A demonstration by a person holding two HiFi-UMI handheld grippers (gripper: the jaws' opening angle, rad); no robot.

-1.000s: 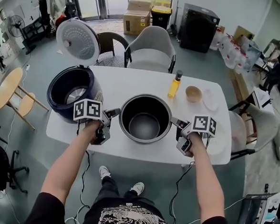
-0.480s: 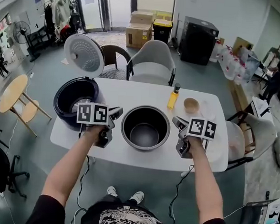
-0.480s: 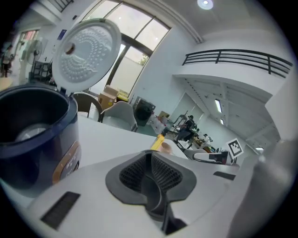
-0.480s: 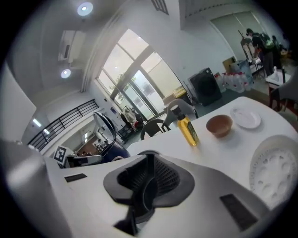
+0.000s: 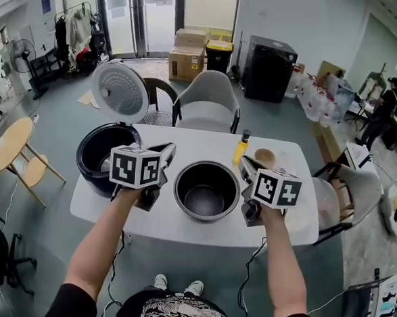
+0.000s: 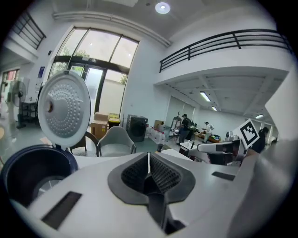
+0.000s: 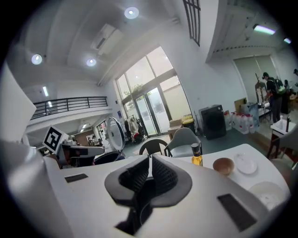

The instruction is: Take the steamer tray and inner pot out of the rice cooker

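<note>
Dark-blue rice cooker point(image 5: 93, 159), round lid raised, stood at the left end of the white table point(image 5: 180, 229). Just right of it, mid-table, sat the empty grey metal inner pot point(image 5: 207, 173). Flanking the pot from above, the left gripper point(image 5: 170, 148) and the right gripper point(image 5: 243, 161) were clenched on nothing, all 2 pairs of jaws together.

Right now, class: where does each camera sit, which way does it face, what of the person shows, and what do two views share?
Head view: on the person's head, facing steeply down at the inner pot on the table; forearms, left tongs, right tongs, shoes show.
Left gripper view: on the left tongs, facing the rice cooker lid; its shut tongs show.
Right gripper view: on the right tongs, facing the oil bottle; its shut tongs show.
Shared: both gripper views show that lid.
</note>
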